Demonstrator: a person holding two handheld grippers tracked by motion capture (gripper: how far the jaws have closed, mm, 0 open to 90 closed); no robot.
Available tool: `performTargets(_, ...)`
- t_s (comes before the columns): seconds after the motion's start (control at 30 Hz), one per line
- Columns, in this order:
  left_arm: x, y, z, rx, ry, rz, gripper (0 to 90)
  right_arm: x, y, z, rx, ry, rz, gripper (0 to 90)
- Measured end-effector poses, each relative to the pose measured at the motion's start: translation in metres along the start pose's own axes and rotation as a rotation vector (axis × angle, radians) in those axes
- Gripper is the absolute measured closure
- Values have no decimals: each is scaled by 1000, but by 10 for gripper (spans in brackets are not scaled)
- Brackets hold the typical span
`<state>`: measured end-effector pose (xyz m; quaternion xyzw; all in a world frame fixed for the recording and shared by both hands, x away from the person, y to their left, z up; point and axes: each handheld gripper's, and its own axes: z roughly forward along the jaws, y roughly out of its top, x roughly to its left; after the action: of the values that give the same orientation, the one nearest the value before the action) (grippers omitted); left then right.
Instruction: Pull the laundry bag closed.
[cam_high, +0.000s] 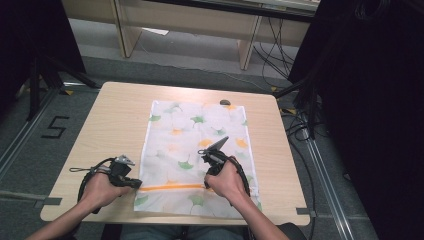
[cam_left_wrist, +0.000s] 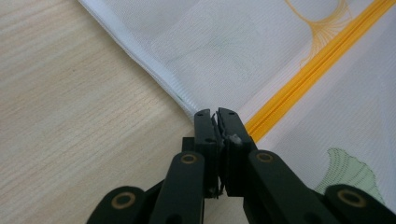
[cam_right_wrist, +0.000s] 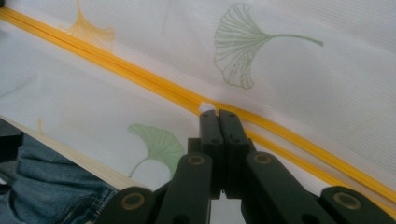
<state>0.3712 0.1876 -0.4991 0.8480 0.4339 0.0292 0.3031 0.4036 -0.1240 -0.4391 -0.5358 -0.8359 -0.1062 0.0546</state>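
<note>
Hand-held grippers, two in all, are both down on one ginkgo-print mesh zipper bag (cam_high: 197, 150) that lies flat on the single tabletop (cam_high: 112, 120). The left hand-held gripper (cam_left_wrist: 215, 114) has its jaws pressed together on the bag's white hemmed edge, right where the orange zipper (cam_left_wrist: 317, 63) ends; in the high view it sits at the bag's near left side (cam_high: 135, 183). The right hand-held gripper (cam_right_wrist: 217, 113) stands farther along the same zipper line (cam_right_wrist: 140, 77), its jaws closed around a small white tab that looks like the zipper pull (cam_right_wrist: 206, 107), though the tab is too small to be certain.

Judging by this, the step in hand is working the zipper: one end is pinned, the slider is gripped. The next move would call for the left hand-held gripper to keep the hem taut and flat while the right draws the pull straight along the orange track, low and parallel to the tabletop, so the thin mesh does not bunch or lift.

Counted, largest first: one tabletop, one bag, two hand-held grippers, one zipper, one pull tab. One small dark object (cam_high: 225, 102) lies beyond the bag's far edge, well away from both grippers.
</note>
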Motion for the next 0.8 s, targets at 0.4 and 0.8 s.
performTargets(0.4,0,0,0,0,0,1,870,-4,-3,-1,10,5,36,900)
performTargets(0.8,0,0,0,0,-1,0,870,-9,-6,-3,-9,-2,48,900)
